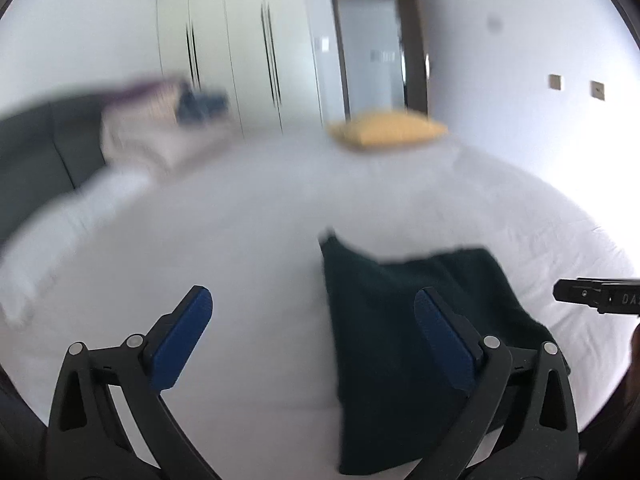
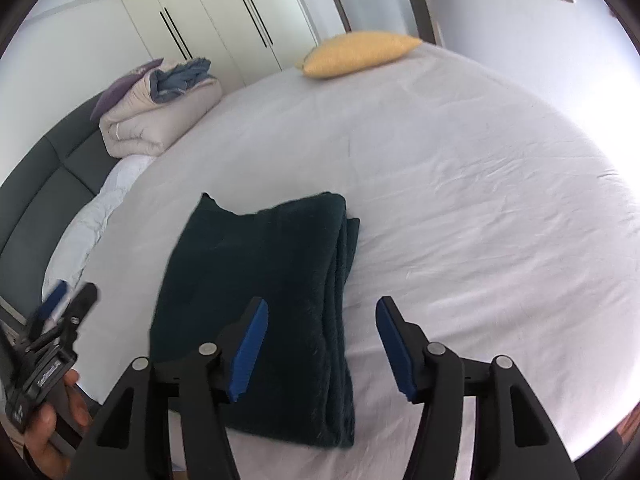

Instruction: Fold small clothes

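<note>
A dark green garment [image 2: 264,304] lies folded into a long rectangle on the white bed sheet [image 2: 460,200]; it also shows in the left wrist view [image 1: 400,344]. My right gripper [image 2: 322,320] is open and empty, held just above the garment's right edge. My left gripper [image 1: 312,312] is open and empty, to the left of the garment, its right finger over the cloth. The left gripper also shows in the right wrist view [image 2: 68,300], held by a hand. The right gripper's tip [image 1: 592,294] shows at the right edge of the left wrist view.
A yellow pillow [image 2: 360,54] lies at the far end of the bed. A folded beige duvet [image 2: 160,112] with blue cloth on it sits by the grey headboard [image 2: 44,176]. White wardrobes [image 2: 224,12] and a door stand behind.
</note>
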Available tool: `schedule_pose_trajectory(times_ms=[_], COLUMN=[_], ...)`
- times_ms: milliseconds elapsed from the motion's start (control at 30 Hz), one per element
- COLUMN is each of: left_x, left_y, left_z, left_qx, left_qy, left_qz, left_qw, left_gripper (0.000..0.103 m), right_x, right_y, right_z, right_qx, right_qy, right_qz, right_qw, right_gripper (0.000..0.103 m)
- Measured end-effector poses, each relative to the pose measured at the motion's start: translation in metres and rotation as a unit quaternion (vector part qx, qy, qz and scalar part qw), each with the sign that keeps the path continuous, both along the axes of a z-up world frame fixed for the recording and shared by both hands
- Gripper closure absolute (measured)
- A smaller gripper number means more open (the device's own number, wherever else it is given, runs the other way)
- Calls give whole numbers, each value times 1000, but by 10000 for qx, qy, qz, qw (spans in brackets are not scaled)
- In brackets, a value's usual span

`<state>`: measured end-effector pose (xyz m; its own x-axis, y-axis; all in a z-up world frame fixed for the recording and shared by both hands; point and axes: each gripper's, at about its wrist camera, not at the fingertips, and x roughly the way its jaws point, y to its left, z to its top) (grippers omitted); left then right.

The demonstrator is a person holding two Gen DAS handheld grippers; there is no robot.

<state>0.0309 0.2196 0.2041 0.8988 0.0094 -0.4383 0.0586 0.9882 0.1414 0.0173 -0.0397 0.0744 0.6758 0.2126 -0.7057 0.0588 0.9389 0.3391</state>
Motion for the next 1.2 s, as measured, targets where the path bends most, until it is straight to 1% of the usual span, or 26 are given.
schedule_pose_trajectory(times_ms=[33,67,100,133,167,267,333,400,467,500,533,567,667,733,800,900,1000,1067,1200], left_x=[-20,-30,-36,-40,-44,-61,-65,-66,-63,-68,-62,-61,-58,-55,-51,-38,-34,-32,-29], left_y=[6,4,5,7,9,16,19,21,22,24,24,24,17,9,1,-5,-4,-3,-2], left_z=[10,17,23,29,34,50,61,67,70,73,67,62,44,31,18,-3,-15,-20,-27], left_qx=[167,251,195,40,-97,-243,-305,-426,-425,-476,-571,-655,-703,-631,-581,-582,-620,-639,-699], left_qy=[-185,-230,-183,-95,2,31,104,251,566,705,820,933,1235,1337,1440,1568,1695,1743,1816], left_qz=[66,161,168,133,173,337,344,355,447,452,437,444,398,335,273,210,202,211,219], left_qw=[9997,9993,9995,9999,9998,9991,9989,9981,9965,9954,9940,9925,9890,9884,9875,9857,9834,9824,9807], left_gripper=[0,0,0,0,0,0,0,0,0,0,0,0,0,0,0,0,0,0,0], right_x=[-7,-15,-21,-29,-35,-59,-73,-84,-91,-93,-96,-97,-99,-95,-89,-85,-82,-80,-80], right_y=[2,5,8,11,14,20,24,29,36,38,40,41,46,53,56,57,56,56,57], right_z=[5,12,18,24,30,52,66,79,90,93,97,99,100,95,85,69,56,51,45], right_qx=[-51,-143,-232,-318,-379,-648,-795,-919,-1054,-1095,-1136,-1153,-1214,-1422,-1492,-1363,-1241,-1257,-1336], right_qy=[-89,-198,-285,-402,-490,-926,-1295,-1575,-1723,-1756,-1787,-1795,-1697,-1410,-1097,-747,-459,-355,-315], right_qz=[-19,-37,-62,-95,-117,-234,-322,-314,-256,-228,-205,-204,-185,-187,-141,-190,-276,-333,-379], right_qw=[9999,9997,9993,9986,9980,9933,9879,9827,9791,9781,9771,9768,9778,9796,9826,9877,9908,9909,9898], right_gripper=[38,36,32,27,25,15,0,0,0,0,0,0,0,0,0,0,0,0,0])
